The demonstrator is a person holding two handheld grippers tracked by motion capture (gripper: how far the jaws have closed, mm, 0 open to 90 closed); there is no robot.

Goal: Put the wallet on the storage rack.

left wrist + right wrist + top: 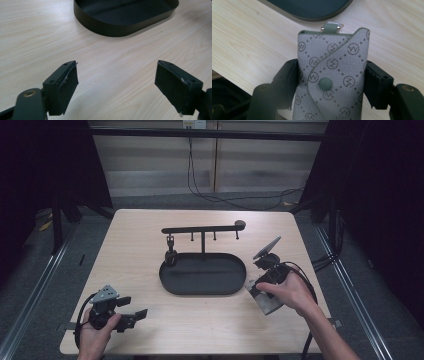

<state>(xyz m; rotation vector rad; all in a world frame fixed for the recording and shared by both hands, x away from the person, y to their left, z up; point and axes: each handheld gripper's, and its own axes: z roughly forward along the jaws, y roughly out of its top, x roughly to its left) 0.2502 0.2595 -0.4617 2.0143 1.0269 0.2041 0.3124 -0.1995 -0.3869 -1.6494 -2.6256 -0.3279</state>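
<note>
While the right gripper [332, 82] clamps a key pouch [332, 75], the tray [167, 279] holds nothing.

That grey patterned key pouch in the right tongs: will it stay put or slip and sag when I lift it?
The key pouch looks like soft woven fabric, so it probably flexes. The right tongs clamp both edges, so slipping seems unlikely. It is probably light.

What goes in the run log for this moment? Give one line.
right gripper: shut on grey patterned key pouch, above wooden table | left gripper: open, empty | black oval tray with hook rack: beside pouch
</note>
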